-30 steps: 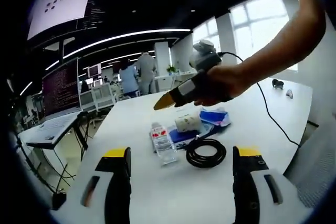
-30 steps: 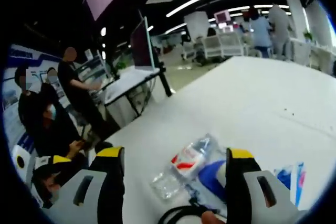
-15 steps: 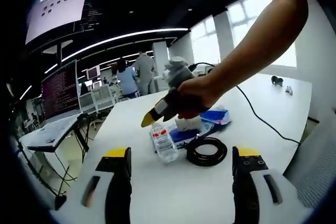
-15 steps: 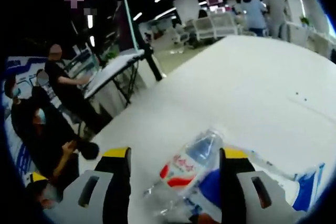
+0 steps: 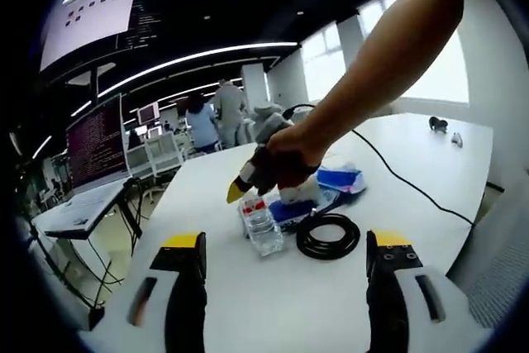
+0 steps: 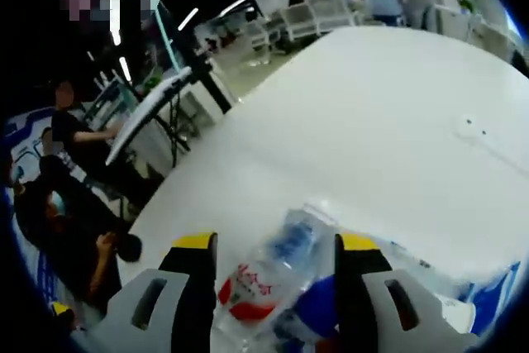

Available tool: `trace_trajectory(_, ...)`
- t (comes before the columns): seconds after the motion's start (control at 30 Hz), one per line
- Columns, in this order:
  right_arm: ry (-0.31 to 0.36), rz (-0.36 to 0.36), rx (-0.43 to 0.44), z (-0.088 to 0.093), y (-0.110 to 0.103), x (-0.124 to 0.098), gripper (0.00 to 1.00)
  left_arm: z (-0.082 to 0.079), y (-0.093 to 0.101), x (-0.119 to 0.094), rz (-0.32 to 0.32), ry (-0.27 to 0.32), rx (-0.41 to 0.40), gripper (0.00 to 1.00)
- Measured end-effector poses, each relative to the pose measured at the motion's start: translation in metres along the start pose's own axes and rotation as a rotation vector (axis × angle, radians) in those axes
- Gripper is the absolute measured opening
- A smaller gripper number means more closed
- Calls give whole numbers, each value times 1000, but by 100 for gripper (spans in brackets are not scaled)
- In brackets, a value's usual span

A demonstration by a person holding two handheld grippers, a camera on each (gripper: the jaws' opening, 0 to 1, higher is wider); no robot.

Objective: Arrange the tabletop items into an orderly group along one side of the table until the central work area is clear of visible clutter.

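Your right gripper (image 6: 271, 258) straddles the plastic bottle (image 6: 269, 266) with jaws apart. At 12 o'clock of your open, empty left gripper (image 5: 285, 254), the black cable coil (image 5: 328, 235) and blue packets (image 5: 340, 178) crowd that bottle.

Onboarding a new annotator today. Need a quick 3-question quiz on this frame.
1. True or false: the right gripper is over the plastic bottle.
2. What lies right beside the bottle in the left gripper view? A) black cable coil B) a mug C) scissors
3. How do the left gripper's jaws stand?

Key: 1 true, the bottle sits between the right gripper's jaws, not yet clamped. 2 A. 3 Wide apart, holding nothing, short of the clutter on the white table.
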State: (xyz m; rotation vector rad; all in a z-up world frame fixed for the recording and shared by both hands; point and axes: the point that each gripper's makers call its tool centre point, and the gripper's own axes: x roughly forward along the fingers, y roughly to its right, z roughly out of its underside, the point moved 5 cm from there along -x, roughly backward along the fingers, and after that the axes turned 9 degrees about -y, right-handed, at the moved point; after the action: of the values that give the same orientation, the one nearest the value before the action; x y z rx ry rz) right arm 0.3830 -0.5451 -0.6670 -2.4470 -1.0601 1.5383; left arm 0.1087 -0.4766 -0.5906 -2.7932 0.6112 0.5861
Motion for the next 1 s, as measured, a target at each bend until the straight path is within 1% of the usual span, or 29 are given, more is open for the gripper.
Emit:
trace_trajectory(0.07, -3, 1, 2, -4, 1, 2, 54, 0, 0, 0, 1, -3, -6, 78)
trace_trajectory(0.13, -20, 5, 12, -7, 2, 4, 54, 0, 0, 0, -1, 0, -6, 78)
trace_trajectory(0.27, -45, 18, 9, -8, 3, 8, 54, -1, 0, 0, -1, -4, -4, 78)
trace_trajectory(0.5, -82, 33, 24, -5, 4, 11, 51, 0, 0, 0, 1, -8, -9, 78)
trace_trajectory(0.57, -103, 23, 38, -3, 3, 12, 48, -1, -1, 0, -2, -6, -7, 78)
trace_trajectory(0.73, -122, 32, 42, 0, 2, 15, 47, -2, -3, -1, -11, 0, -14, 78)
trace_trajectory(0.83, -132, 45, 49, 0, 5, 14, 42, -2, -3, -1, -12, 1, -15, 78)
trace_trajectory(1.0, -143, 38, 68, -1, 5, 15, 41, -2, -3, -1, -10, 1, -13, 78)
